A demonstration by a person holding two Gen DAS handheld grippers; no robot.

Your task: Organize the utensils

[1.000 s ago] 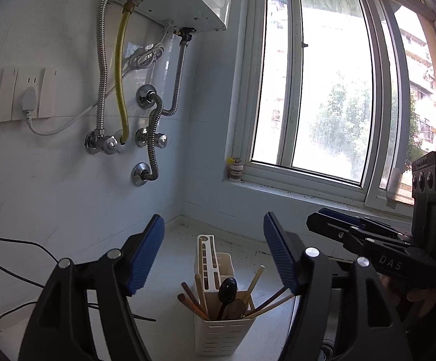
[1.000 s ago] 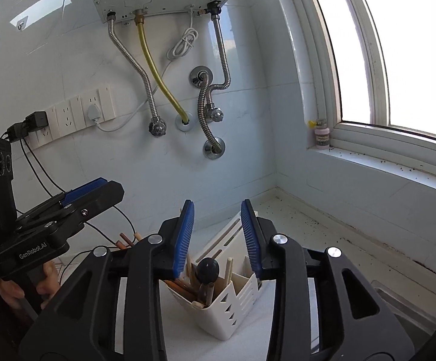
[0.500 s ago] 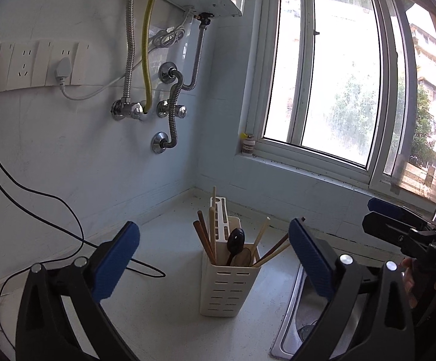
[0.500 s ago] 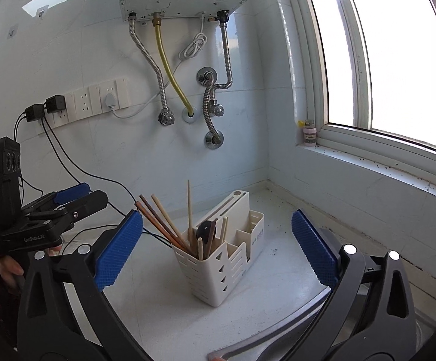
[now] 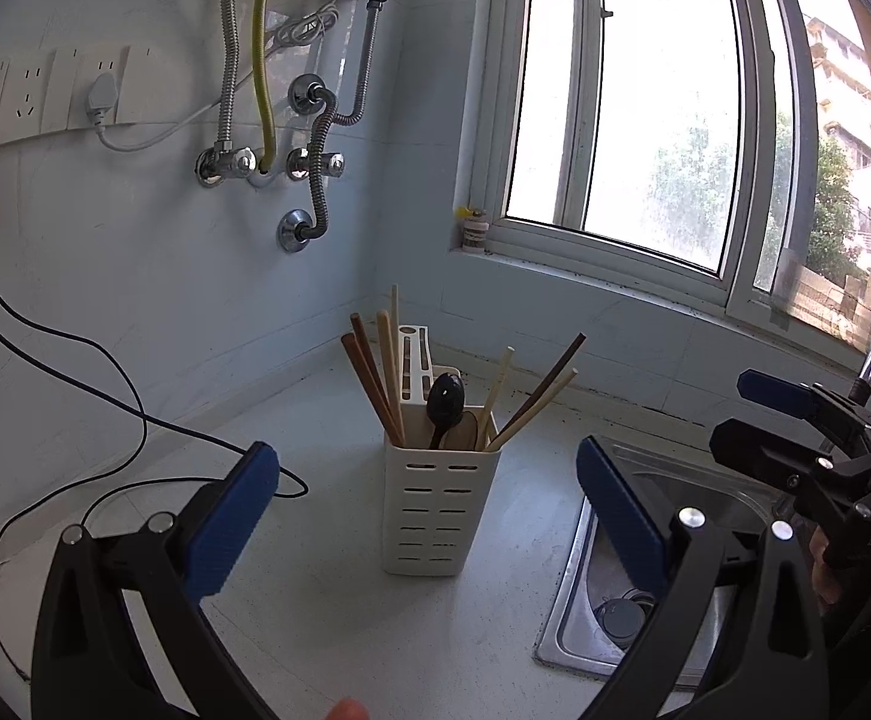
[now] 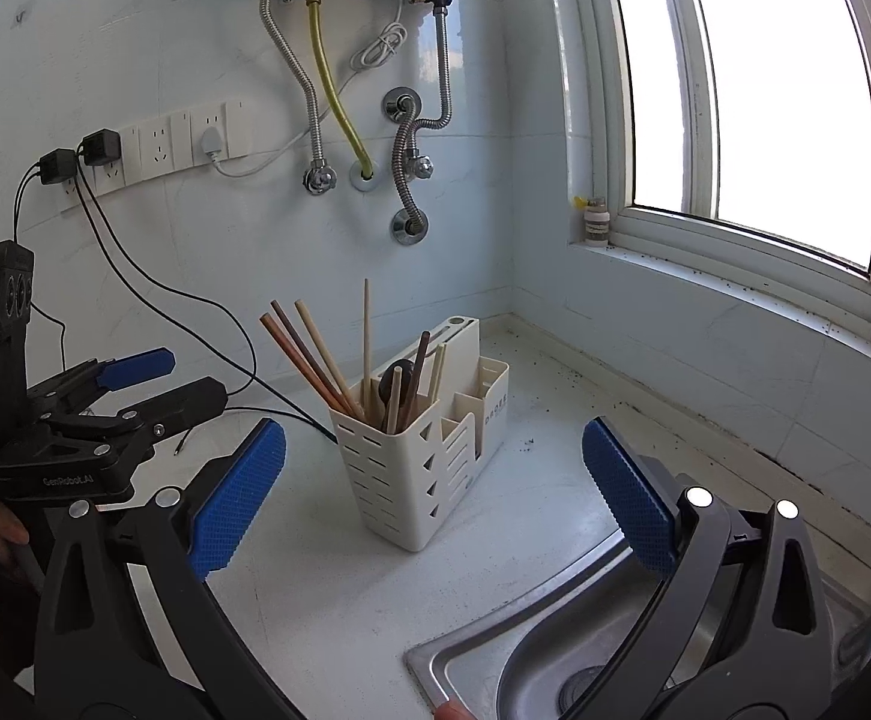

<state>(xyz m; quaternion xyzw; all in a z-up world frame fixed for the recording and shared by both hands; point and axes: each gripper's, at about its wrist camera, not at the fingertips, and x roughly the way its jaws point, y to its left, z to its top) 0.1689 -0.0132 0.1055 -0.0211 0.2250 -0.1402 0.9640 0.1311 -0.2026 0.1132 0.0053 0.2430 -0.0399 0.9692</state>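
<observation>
White slotted utensil holder (image 5: 441, 510) on desk (image 5: 327, 618), chopsticks (image 5: 375, 378) and dark spoon (image 5: 444, 399) inside, both hand-held grippers (image 5: 426, 495) (image 6: 432, 480) spread wide, empty, near side

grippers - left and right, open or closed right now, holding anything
left gripper: open, jaws just opened wide, holding nothing.
right gripper: open, jaws just opened wide, holding nothing.
</observation>
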